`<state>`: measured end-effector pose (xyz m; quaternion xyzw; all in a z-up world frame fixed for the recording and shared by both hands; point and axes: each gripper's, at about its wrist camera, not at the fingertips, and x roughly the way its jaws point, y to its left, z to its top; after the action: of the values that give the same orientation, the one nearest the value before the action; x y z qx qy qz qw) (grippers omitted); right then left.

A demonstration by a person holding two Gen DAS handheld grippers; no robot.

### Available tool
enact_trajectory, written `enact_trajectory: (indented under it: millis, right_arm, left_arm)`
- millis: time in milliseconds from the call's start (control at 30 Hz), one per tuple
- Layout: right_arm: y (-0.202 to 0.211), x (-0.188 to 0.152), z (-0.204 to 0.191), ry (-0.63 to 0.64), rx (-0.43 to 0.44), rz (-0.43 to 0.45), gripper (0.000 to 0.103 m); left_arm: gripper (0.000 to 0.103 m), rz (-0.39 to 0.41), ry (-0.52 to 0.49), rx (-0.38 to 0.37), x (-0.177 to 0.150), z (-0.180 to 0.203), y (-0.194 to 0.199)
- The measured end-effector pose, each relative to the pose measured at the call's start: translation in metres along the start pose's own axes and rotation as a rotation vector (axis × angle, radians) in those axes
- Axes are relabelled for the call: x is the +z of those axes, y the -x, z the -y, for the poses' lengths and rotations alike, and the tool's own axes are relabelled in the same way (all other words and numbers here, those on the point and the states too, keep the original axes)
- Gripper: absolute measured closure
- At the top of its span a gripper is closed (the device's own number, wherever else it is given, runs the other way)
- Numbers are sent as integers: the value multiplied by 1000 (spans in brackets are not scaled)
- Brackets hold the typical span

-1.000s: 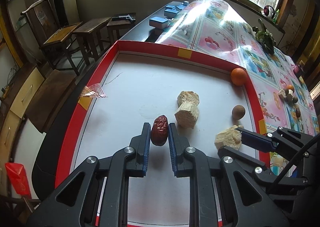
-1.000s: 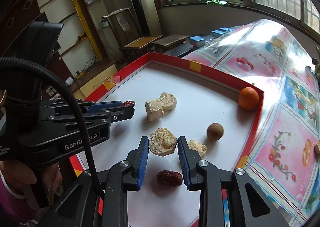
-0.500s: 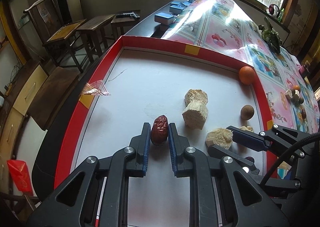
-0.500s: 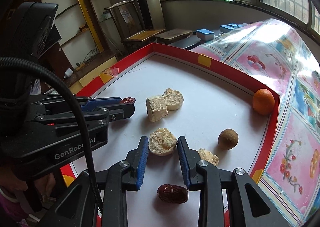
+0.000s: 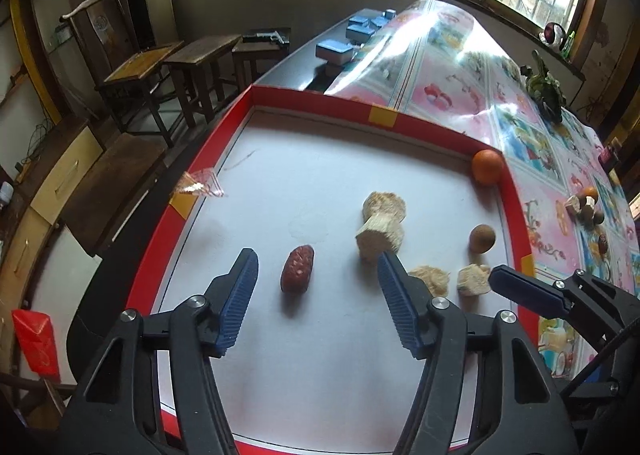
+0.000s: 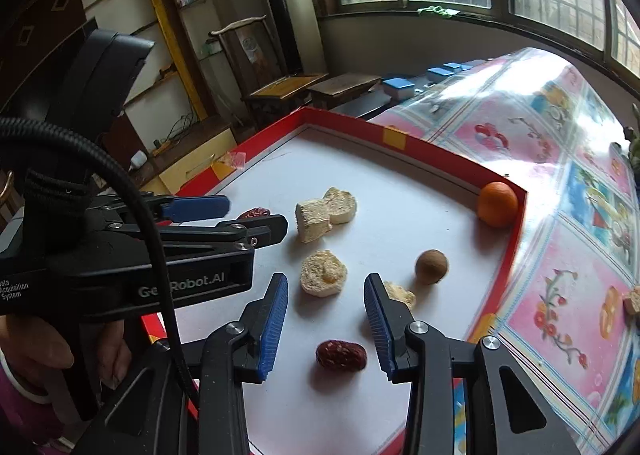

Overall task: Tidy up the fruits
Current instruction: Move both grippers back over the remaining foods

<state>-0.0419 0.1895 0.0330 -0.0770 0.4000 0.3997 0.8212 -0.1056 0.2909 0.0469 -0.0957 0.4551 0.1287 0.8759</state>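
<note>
progress: honestly looks early. Nothing on the tray point(image 5: 424, 126) reads as grouped by kind yet, pieces are scattered over the white floor, and a few more fruits point(image 5: 586, 207) sit out on the tablecloth point(image 5: 452, 67), well apart from the tray.
left gripper point(image 5: 314, 291): released, fingers spread wide, a red date point(image 5: 297, 269) lying loose on the surface between them, touching neither finger.
right gripper point(image 6: 326, 319): also spread, empty. A second red date point(image 6: 341, 354) lies between its fingers, a pale round slice point(image 6: 323, 273) just ahead at 12 o'clock.
where the fruit is: orange point(image 5: 487, 167) tucked into the tray's far corner at 2 o'clock in the left view, brown round fruit point(image 5: 482, 239) nearer the right wall, two pale chunks point(image 5: 380, 221) touching mid-tray.
textures: dates are wrinkled, glossy, oval. Pale pieces look dry and fibrous, maybe freeze-dried, hard to tell. Orange is smooth and round, brown one is matte.
left to do: pretty much all the sorting, I'd guess.
</note>
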Motion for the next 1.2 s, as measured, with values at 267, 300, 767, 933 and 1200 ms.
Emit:
enact_trajectory:
  millis: [267,300,767,933,1200]
  right_arm:
    - [35,-11,25,-82,-58,53,60]
    - [39,-13,29,-93,-69,58,58]
    - [84,-53,106,-264,-250,85,56]
    - [102,-69,141,-340,-310,93,55]
    - [130,-89,180,-402,-370,112,53]
  left_arm:
    - [41,17,-52,-51,0,39,10]
    - [41,17,-61,-61,1,47,10]
    - [41,-29,-157,-168,3,142,-3]
    - [41,-63,-206,-212,2,178,-8]
    - [41,-105,-261,-269,6,226,-16]
